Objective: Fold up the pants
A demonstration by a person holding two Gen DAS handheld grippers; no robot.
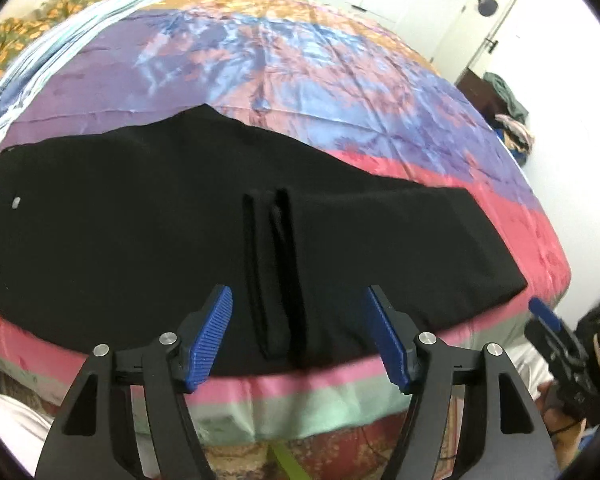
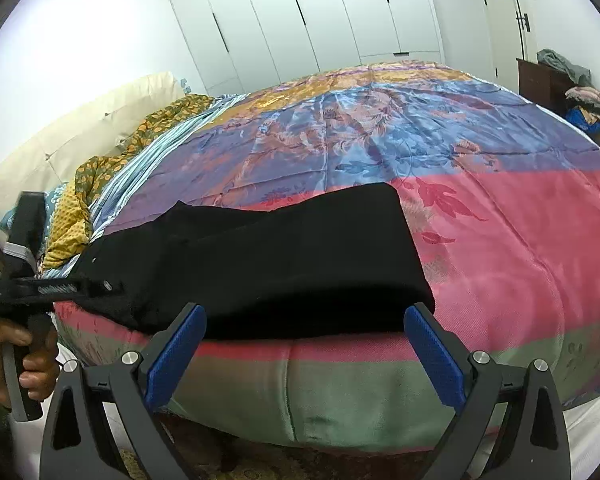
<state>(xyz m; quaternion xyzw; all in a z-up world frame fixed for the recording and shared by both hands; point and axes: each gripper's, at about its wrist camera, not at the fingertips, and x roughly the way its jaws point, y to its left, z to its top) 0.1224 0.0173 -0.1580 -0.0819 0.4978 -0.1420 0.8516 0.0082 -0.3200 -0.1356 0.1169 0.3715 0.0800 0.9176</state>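
Black pants [image 1: 148, 232] lie flat along the near edge of the bed, waist at the left, leg hems at the right; they also show in the right wrist view [image 2: 284, 264]. A dark strap or loop [image 1: 276, 276] lies across their middle. My left gripper [image 1: 298, 300] is open and empty, held just off the bed edge over the middle of the pants. My right gripper [image 2: 305, 316] is open and empty, at the bed edge in front of the leg end. The right gripper also shows in the left wrist view [image 1: 548, 320], and the left gripper in the right wrist view [image 2: 40, 288].
The bed wears a shiny multicoloured cover [image 2: 380, 128]. A yellow patterned blanket [image 2: 100, 176] and a cream headboard [image 2: 80, 128] are at the left. White wardrobes [image 2: 300, 20] stand behind. A dark cabinet with clothes [image 2: 560, 80] stands at the right by the door.
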